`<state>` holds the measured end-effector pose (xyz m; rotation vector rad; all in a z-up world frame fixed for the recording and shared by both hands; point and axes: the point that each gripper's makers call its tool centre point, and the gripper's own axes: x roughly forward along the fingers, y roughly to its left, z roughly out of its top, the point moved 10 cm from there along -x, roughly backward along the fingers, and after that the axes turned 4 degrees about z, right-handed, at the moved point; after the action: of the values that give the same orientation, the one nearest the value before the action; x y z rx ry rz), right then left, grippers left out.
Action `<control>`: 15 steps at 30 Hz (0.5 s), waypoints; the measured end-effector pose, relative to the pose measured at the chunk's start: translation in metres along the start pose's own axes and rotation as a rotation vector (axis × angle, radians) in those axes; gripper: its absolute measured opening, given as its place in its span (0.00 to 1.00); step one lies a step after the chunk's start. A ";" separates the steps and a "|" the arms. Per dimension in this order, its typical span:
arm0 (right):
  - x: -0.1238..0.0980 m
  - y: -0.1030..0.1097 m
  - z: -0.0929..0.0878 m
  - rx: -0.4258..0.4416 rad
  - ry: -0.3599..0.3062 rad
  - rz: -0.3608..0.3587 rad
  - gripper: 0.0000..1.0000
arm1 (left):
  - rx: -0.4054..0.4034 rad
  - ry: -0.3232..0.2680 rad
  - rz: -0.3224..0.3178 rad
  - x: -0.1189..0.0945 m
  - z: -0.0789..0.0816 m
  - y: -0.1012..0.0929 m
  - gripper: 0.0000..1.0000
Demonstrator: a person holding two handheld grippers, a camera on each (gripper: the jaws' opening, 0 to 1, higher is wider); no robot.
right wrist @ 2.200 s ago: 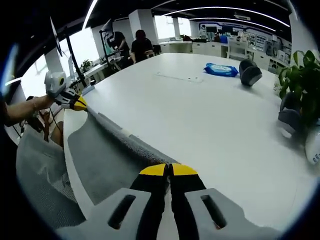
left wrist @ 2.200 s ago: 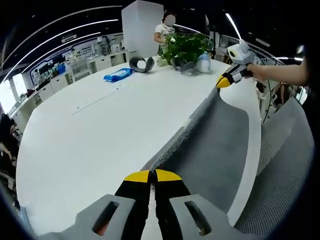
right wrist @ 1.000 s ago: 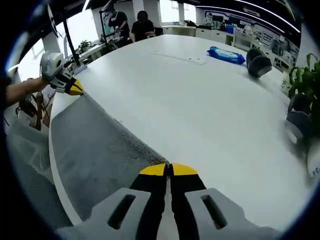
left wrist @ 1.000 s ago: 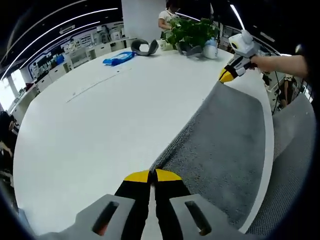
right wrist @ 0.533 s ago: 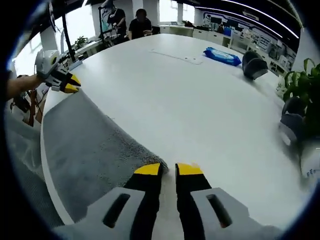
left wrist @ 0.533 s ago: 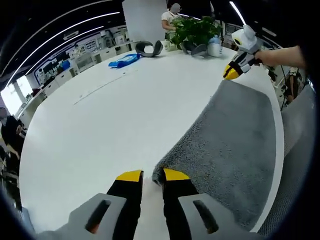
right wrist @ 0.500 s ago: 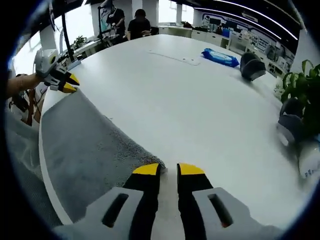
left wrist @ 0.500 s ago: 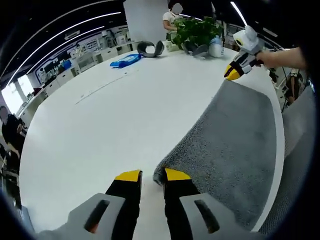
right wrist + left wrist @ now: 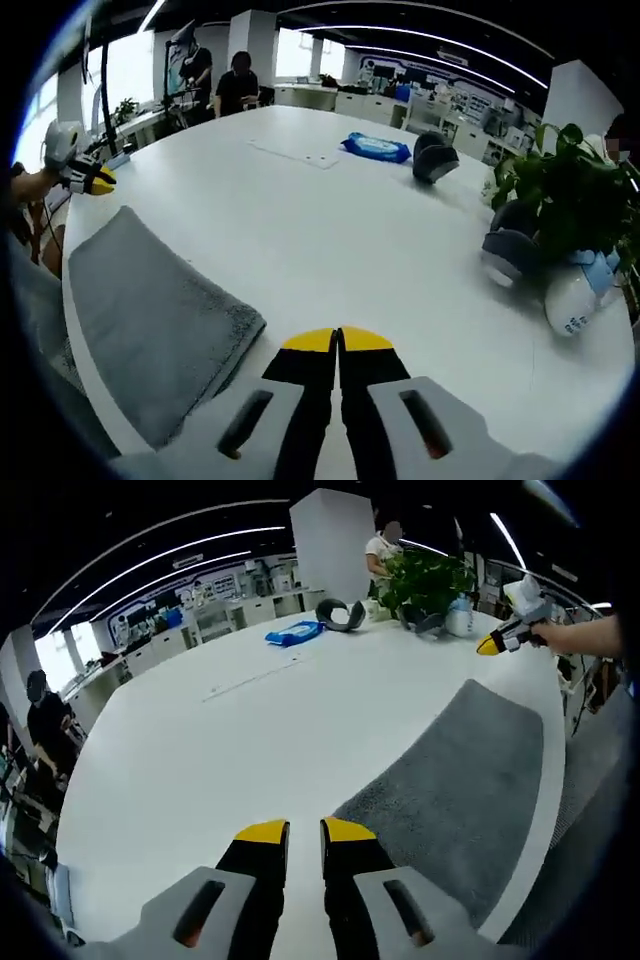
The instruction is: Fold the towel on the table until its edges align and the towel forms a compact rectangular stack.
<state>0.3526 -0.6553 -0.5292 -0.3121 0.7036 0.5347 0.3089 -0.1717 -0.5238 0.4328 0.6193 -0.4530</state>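
The grey towel [image 9: 450, 780] lies flat on the white table [image 9: 200, 740], along its near edge. My left gripper [image 9: 304, 832] hovers over bare table just left of the towel's corner, jaws slightly open and holding nothing. A hand holds my right gripper [image 9: 497, 645] in the air beyond the towel's far end. In the right gripper view the towel [image 9: 150, 310] lies to the left of my right gripper [image 9: 338, 342], whose yellow tips are shut on nothing. The left gripper [image 9: 88, 180] shows past the towel's far corner.
A potted plant [image 9: 570, 190], a white bottle [image 9: 570, 300] and dark grey curved objects [image 9: 432, 160] stand at the table's far side, beside a blue packet [image 9: 375, 148]. People are at desks in the background. The table [image 9: 330, 230] is wide and bare in the middle.
Both grippers have let go of the towel's edge and pulled up and away. The towel now lies flat. The right jaws opened, then shut again with nothing in them.
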 end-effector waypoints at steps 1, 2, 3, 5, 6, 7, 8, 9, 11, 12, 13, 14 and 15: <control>-0.001 -0.001 -0.001 -0.007 0.005 -0.001 0.00 | 0.021 0.008 0.000 -0.002 0.000 -0.001 0.13; -0.003 -0.002 -0.002 -0.012 0.007 -0.003 0.00 | 0.013 0.005 0.002 -0.003 0.001 -0.001 0.13; -0.006 -0.003 -0.002 -0.016 0.007 -0.004 0.00 | 0.003 -0.001 0.002 -0.006 0.003 -0.001 0.13; -0.010 -0.006 -0.003 -0.010 0.003 -0.011 0.00 | -0.060 -0.034 -0.010 -0.008 0.007 -0.002 0.13; -0.013 -0.008 -0.003 -0.001 -0.006 -0.014 0.00 | -0.099 -0.058 -0.032 -0.009 0.009 -0.005 0.13; -0.015 -0.008 -0.002 0.006 -0.012 -0.015 0.00 | -0.120 -0.072 -0.060 -0.008 0.010 -0.007 0.13; -0.017 -0.008 -0.002 0.009 -0.017 -0.016 0.00 | -0.131 -0.076 -0.103 -0.008 0.011 -0.012 0.14; -0.020 -0.008 -0.002 0.006 -0.024 -0.017 0.00 | -0.127 -0.066 -0.130 -0.008 0.011 -0.017 0.14; -0.022 -0.006 -0.002 -0.002 -0.029 -0.015 0.00 | -0.080 -0.050 -0.127 -0.007 0.010 -0.023 0.13; -0.024 -0.004 -0.002 -0.010 -0.033 -0.011 0.00 | -0.067 -0.039 -0.132 -0.006 0.011 -0.029 0.13; -0.026 -0.003 -0.002 -0.013 -0.036 -0.006 0.00 | -0.061 -0.040 -0.146 -0.006 0.013 -0.033 0.13; -0.027 0.000 -0.002 -0.013 -0.038 0.002 0.00 | -0.048 -0.055 -0.179 -0.006 0.018 -0.042 0.13; -0.028 0.003 -0.001 -0.014 -0.038 0.007 0.00 | -0.045 -0.064 -0.194 -0.005 0.021 -0.048 0.13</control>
<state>0.3324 -0.6635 -0.5115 -0.3116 0.6641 0.5506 0.2895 -0.2205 -0.5166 0.3153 0.6104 -0.6338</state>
